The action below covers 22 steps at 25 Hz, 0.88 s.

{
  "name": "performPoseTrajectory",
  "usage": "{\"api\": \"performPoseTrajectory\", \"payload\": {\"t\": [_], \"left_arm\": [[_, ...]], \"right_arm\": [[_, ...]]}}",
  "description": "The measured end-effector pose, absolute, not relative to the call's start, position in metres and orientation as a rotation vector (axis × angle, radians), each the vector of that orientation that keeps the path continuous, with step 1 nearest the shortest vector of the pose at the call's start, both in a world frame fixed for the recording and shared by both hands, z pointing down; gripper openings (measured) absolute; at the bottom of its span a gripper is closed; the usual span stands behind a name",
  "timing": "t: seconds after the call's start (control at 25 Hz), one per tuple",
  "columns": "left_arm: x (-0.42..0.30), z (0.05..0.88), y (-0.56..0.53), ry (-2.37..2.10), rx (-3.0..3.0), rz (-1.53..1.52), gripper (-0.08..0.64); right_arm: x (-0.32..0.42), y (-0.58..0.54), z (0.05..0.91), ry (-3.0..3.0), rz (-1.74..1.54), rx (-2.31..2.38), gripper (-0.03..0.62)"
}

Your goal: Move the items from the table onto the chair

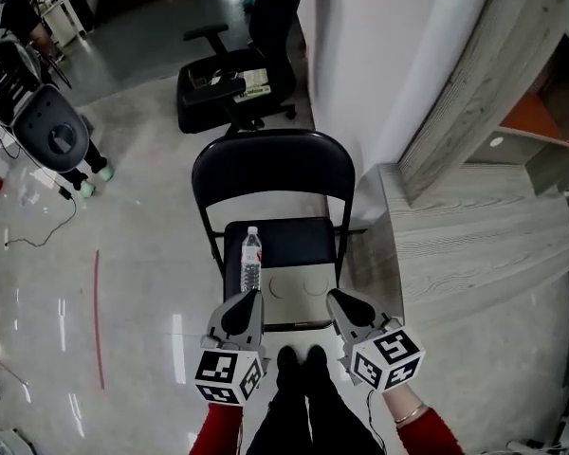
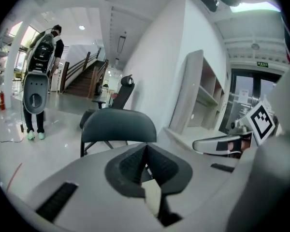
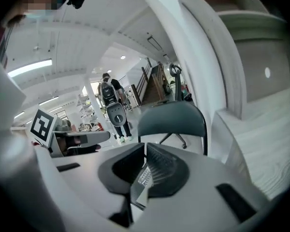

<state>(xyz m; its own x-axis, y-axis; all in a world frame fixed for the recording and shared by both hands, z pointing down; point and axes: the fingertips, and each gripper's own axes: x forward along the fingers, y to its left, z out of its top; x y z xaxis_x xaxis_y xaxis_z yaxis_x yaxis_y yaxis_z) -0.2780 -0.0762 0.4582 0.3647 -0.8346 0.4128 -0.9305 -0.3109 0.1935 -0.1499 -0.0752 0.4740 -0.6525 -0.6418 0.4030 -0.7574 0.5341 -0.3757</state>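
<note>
Only the head view shows the seat of the one black folding chair. A single water bottle rests on the seat's left side, beside a pale flat thing that I cannot identify. Both gripper views catch just the chair's backrest beyond the fingers. Two grippers hang at the seat's near edge. The left gripper is just near of the bottle, and the right gripper is apart to the right. Each pair of fingers is clenched together on nothing. The grey wooden worktop stands right of the chair.
</note>
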Motion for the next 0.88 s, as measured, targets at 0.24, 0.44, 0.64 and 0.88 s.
{"api": "performPoseTrajectory", "payload": {"t": [0.24, 0.44, 0.64, 0.88], "left_arm": [[-0.255, 0.377, -0.060, -1.542, 2.426, 0.281, 0.009], [-0.239, 0.344, -0.048, -1.518, 2.494, 0.217, 0.008], [-0.234, 0.330, -0.045, -1.527, 2.497, 0.154, 0.008], [-0.237, 0.328, -0.053, -1.539, 2.484, 0.146, 0.008]], "right_arm": [[-0.142, -0.061, 0.393, -2.659, 0.589, 1.228, 0.020], [-0.139, -0.057, 0.350, -2.730, 0.454, 1.249, 0.014], [-0.140, -0.051, 0.333, -2.771, 0.436, 1.250, 0.012], [-0.137, -0.053, 0.332, -2.761, 0.398, 1.279, 0.011]]}}
